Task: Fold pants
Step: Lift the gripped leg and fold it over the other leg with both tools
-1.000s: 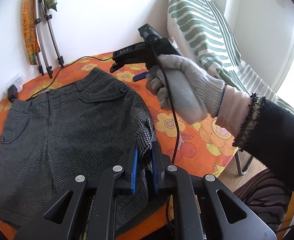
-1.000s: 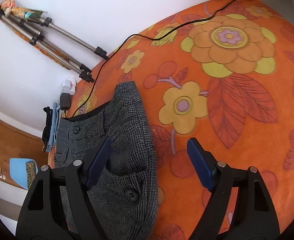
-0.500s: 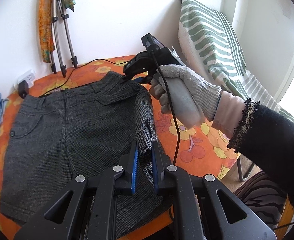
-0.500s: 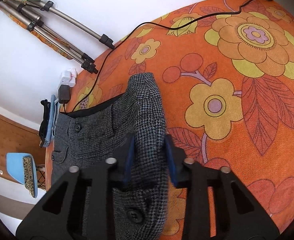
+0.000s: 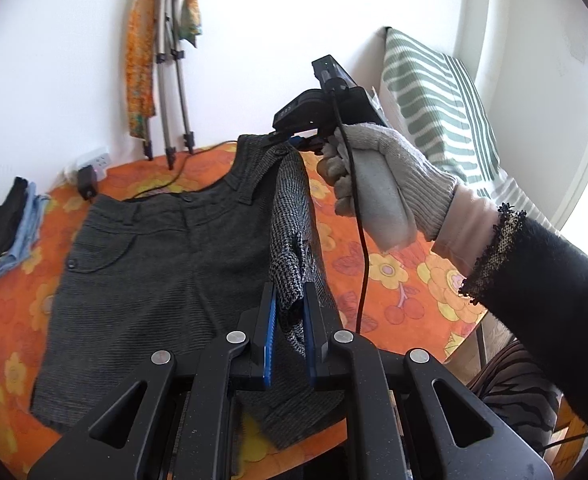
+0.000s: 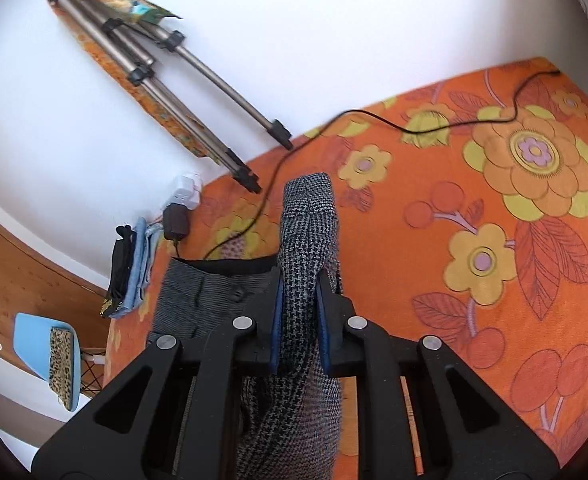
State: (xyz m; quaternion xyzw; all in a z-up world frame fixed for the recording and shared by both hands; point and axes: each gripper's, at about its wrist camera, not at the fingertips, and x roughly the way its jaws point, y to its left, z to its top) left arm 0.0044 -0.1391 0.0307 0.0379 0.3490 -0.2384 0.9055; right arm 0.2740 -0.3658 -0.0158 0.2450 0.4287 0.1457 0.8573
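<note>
Left gripper [image 5: 288,334] pinches the near hem corner of the grey pants [image 5: 154,256], raised off the orange floral tablecloth [image 5: 398,272]. Farther on, the gloved right hand [image 5: 378,184] angles down from the right, its right gripper [image 6: 298,324] clamped on the waistband corner, lifting that side edge. Beyond stands a tripod [image 5: 170,80] against the wall.

Left gripper [image 5: 289,312] clamped on pants [image 5: 154,264] hem edge; right gripper [image 6: 299,308] clamped on waistband corner, gloved right hand [image 5: 378,184] raised.
</note>
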